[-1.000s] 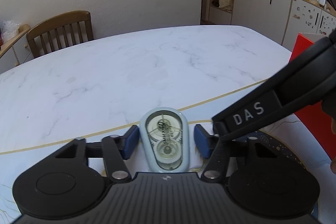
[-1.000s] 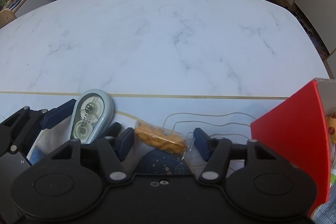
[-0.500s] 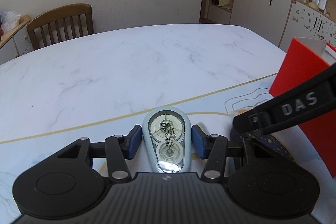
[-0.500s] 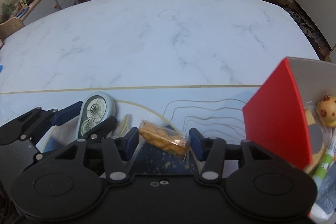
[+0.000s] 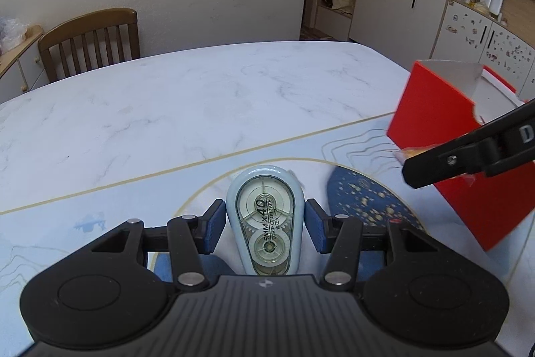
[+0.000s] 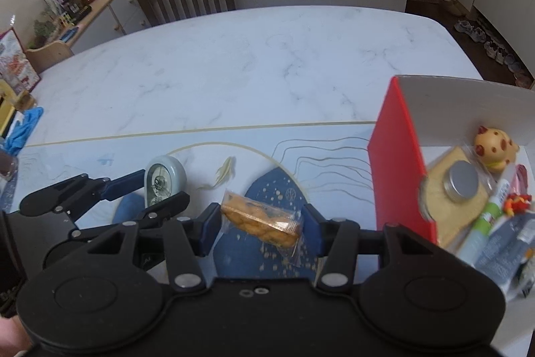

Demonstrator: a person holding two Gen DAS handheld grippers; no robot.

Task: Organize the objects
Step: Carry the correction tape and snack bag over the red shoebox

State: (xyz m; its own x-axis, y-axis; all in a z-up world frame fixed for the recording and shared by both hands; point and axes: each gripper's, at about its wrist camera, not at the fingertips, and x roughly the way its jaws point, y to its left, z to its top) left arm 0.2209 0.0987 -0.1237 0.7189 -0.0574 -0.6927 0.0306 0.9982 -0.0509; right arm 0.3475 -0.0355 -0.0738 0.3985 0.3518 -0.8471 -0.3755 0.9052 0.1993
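Note:
My left gripper (image 5: 264, 225) is shut on a pale blue correction tape dispenser (image 5: 265, 219) and holds it above the table mat; it also shows in the right wrist view (image 6: 164, 183). My right gripper (image 6: 262, 225) is shut on a wrapped orange snack (image 6: 259, 219), lifted above the mat, left of the red box (image 6: 396, 163). The box is open on top and holds a round toy (image 6: 495, 148), a metal tin (image 6: 463, 181) and several packets. The box also shows at the right of the left wrist view (image 5: 438, 116).
The white marble table (image 5: 200, 96) stretches ahead, with a wooden chair (image 5: 90, 39) at its far side. A patterned mat with a dark blue patch (image 6: 267, 193) lies under both grippers. A blue cloth (image 6: 23, 126) lies at the table's left edge.
Both grippers closed on their objects and lifted them. The right gripper moved right, toward the red box, so the box's inside now shows.

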